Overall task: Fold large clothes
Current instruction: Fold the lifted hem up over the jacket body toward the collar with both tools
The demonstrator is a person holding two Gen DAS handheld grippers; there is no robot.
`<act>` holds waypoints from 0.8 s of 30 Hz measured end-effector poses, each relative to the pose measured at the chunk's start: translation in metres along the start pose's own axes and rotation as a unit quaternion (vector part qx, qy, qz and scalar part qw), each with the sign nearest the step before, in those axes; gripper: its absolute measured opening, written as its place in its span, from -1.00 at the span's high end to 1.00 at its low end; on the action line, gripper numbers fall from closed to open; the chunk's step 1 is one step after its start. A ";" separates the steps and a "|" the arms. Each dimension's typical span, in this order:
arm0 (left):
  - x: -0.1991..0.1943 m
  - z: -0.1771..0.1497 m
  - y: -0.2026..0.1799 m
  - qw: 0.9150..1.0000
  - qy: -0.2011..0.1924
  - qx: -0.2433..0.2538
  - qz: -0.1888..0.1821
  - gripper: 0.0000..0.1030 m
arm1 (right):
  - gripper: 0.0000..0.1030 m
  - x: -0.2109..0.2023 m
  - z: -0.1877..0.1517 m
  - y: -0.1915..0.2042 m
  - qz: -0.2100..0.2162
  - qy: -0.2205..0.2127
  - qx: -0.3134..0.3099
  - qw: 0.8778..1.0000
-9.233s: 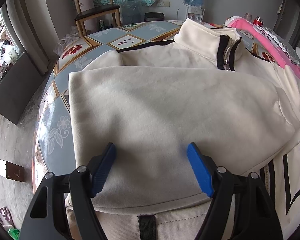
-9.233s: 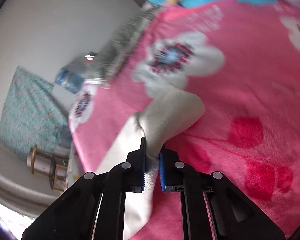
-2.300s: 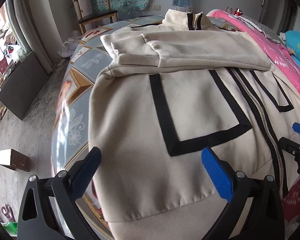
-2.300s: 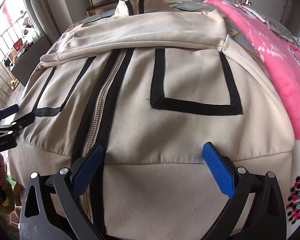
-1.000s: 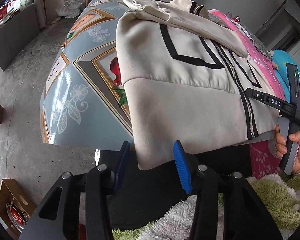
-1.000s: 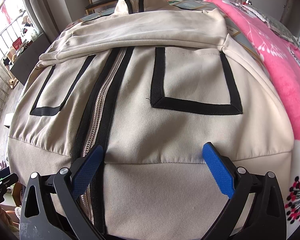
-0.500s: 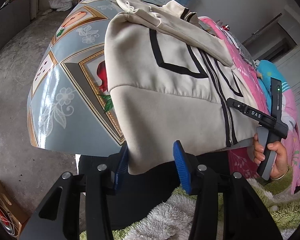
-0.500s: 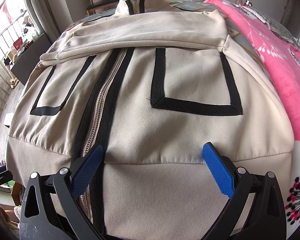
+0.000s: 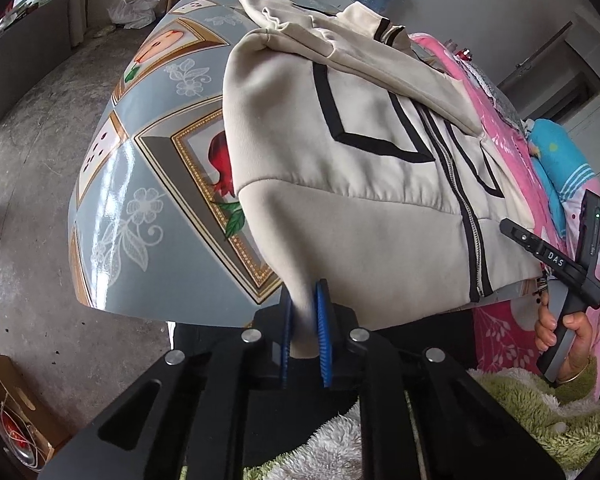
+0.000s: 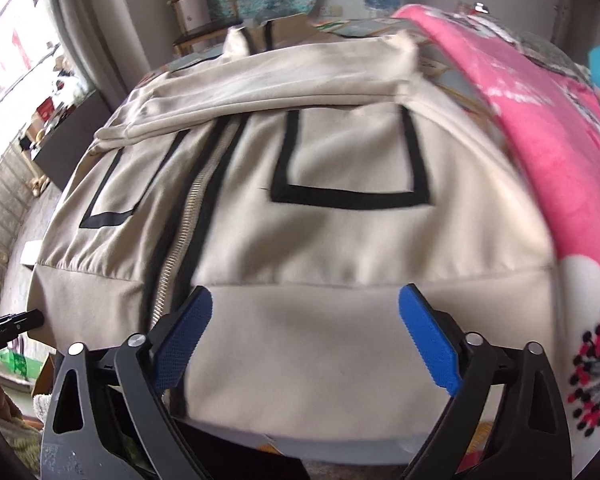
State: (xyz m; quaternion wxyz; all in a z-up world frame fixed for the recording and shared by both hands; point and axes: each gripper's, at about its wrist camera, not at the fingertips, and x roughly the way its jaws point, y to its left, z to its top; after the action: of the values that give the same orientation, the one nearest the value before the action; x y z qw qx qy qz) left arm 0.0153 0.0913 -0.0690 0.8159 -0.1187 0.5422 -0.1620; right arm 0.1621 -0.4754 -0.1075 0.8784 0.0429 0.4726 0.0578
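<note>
On the glossy floral-patterned counter (image 9: 148,168) lay the cream zip-front jacket with black trim (image 9: 352,168), sleeves folded across its chest. Our left gripper (image 9: 305,320) had its jaws closing, clamped on the hem's left corner. Our right gripper (image 10: 304,340) hovered at the hem's right side, jaws closing but apart around bare cloth. We judged both corners should be pinched before lifting evenly.

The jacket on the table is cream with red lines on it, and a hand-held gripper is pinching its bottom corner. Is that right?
Not quite. The lines on the jacket are black, not red, as the left wrist view shows. The left hand-held gripper is pinching its bottom corner on the table.
</note>
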 end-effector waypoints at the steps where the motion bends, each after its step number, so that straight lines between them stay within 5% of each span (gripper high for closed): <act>1: 0.001 0.000 -0.002 1.000 0.001 0.005 0.003 0.79 | -0.61 -0.004 -0.003 -0.011 -0.003 0.000 0.016 1.000; 8: 0.003 0.003 -0.004 1.000 0.004 0.022 0.010 0.79 | -0.01 -0.030 -0.021 -0.090 -0.010 -0.011 0.142 0.990; 16: 0.003 0.001 -0.005 1.000 0.002 0.025 0.014 0.79 | 0.13 -0.043 -0.026 -0.107 -0.061 -0.018 0.144 0.987; 24: 0.004 0.000 -0.005 1.000 0.003 0.026 0.016 0.78 | 0.37 -0.043 -0.044 -0.115 -0.066 -0.004 0.155 0.986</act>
State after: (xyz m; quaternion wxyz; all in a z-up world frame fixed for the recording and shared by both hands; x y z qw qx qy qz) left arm 0.0163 0.0854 -0.0703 0.8197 -0.0881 0.5419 -0.1634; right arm 0.1085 -0.5943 -0.1109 0.8649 0.1478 0.4739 -0.0744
